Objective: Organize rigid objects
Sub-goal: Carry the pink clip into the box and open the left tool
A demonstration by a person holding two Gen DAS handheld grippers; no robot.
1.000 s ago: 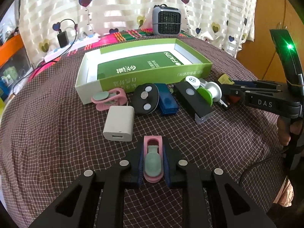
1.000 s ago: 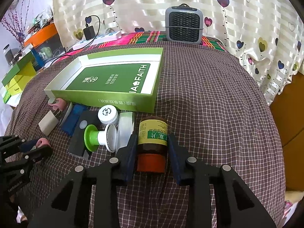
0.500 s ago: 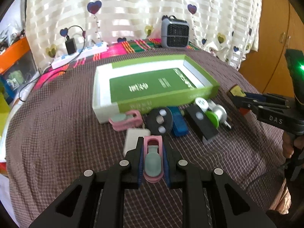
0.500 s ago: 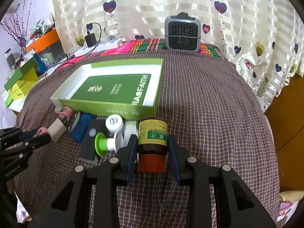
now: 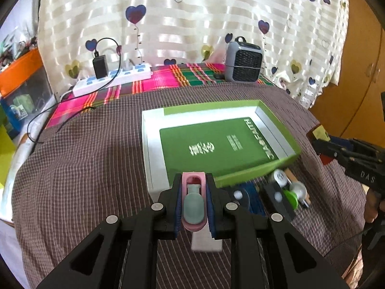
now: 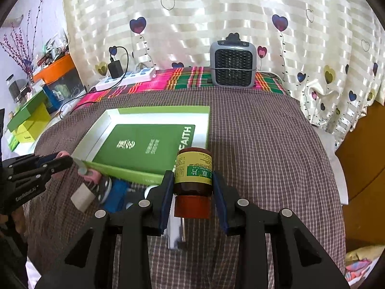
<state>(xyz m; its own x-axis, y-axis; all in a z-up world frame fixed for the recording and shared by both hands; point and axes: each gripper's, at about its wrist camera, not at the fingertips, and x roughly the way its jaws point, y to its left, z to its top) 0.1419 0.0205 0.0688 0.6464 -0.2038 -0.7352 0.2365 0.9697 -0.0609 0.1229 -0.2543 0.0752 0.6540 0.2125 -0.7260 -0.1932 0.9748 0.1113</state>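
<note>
Over the last second both loads have come up off the surface (image 5: pixel 79 168) and now hang near the green box (image 5: pixel 276 122) — that is the change that matters.

On the left, the left gripper (image 5: pixel 194 201) has its fingers (image 5: pixel 176 207) drawn in as narrow as they go, pinching the pink clip (image 5: pixel 194 204). A second ago the clip sat low over the checked cloth with the white charger (image 5: pixel 207 242) ahead of it; now the charger lies under the fingers and the clip's tip stands against the box's near wall.

Further right, the small pieces not yet sorted — a blue block (image 5: pixel 252 196), a black bar (image 5: pixel 279 200), a green-and-white spool (image 5: pixel 292 193) — lie just beside that wall, untouched.

On the right, the right gripper (image 6: pixel 193 185) holds the brown bottle (image 6: pixel 193 175) upright, cap down, between partly closed fingers. It too has risen, and now sits level with the box's near right corner.

Both items look ready to go over the wall and into the box; the rest remains outside.
</note>
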